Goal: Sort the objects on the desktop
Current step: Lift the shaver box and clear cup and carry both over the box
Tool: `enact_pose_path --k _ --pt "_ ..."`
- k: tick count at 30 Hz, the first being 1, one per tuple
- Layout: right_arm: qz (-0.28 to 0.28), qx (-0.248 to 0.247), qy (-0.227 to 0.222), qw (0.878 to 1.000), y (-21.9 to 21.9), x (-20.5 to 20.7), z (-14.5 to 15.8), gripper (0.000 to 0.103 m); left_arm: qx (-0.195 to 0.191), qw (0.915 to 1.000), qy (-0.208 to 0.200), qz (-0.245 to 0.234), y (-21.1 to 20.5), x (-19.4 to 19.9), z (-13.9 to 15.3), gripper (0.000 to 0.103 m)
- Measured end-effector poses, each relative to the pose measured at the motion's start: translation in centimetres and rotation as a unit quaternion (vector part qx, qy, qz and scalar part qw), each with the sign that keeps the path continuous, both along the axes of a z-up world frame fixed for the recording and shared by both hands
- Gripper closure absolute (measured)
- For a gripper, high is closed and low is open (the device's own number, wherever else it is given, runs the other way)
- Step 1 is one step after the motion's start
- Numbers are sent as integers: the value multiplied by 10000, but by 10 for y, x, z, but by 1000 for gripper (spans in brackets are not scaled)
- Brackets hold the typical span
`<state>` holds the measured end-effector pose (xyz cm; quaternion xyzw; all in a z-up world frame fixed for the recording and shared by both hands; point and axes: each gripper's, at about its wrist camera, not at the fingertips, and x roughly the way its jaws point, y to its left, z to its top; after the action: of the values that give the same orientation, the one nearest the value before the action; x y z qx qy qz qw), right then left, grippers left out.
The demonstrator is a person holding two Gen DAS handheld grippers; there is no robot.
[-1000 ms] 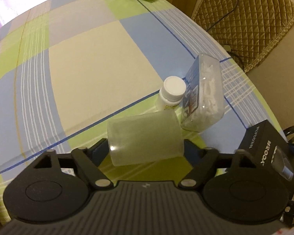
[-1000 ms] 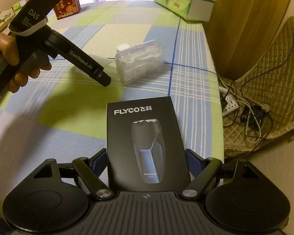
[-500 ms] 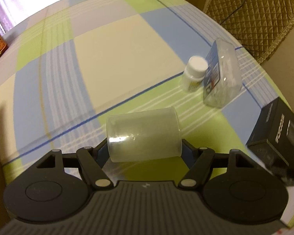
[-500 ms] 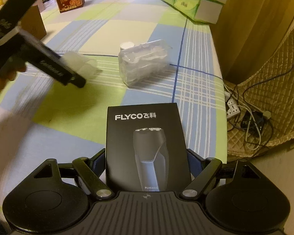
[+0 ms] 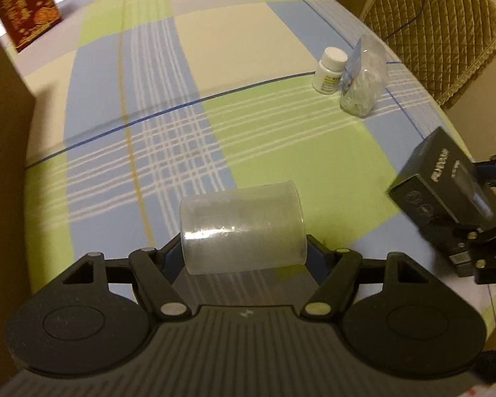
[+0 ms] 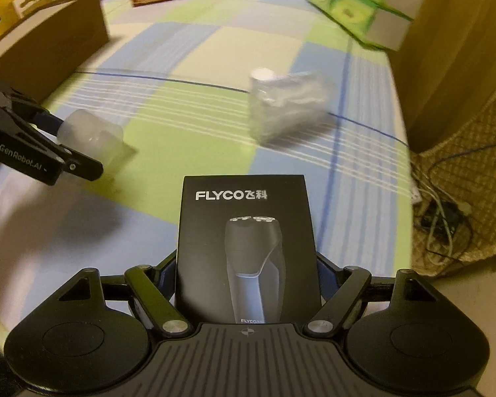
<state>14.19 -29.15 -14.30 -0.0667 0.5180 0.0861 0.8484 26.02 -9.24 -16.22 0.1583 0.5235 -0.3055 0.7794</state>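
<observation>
Left gripper (image 5: 243,231) clamped on frosted cup (image 5: 243,230); right gripper (image 6: 246,264) clamped on shaver box (image 6: 246,248). Both have lifted away; pill bottle (image 5: 329,70) and clear pack (image 5: 363,77) shrink upper right. Cardboard box (image 6: 46,46) now upper left: probable drop-off.

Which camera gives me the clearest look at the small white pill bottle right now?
Left wrist view: the pill bottle stands sharp, cap and yellow label visible, beside the clear plastic box. In the right wrist view it is motion-blurred and mostly hidden behind that box.

One cup (image 5: 243,230), one bottle (image 5: 330,70), two boxes (image 6: 248,248).
</observation>
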Motion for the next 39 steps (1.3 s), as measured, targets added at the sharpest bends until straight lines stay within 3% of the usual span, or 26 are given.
enact_pose_path --k 11,22,32,39 --pt "559 167 -509 9970 54 6 37 27 -494 9964 -587 369 51 -28 67 33" --pt "1151 429 -870 9886 127 14 72 27 -800 9863 -1068 966 127 -33 118 33" --pt "1695 853 -1060 9761 213 25 97 27 -760 9766 -1338 1502 210 -21 139 33" --pt "1818 1292 -1165 9678 285 57 111 27 -593 9686 -1553 1847 273 4 145 33"
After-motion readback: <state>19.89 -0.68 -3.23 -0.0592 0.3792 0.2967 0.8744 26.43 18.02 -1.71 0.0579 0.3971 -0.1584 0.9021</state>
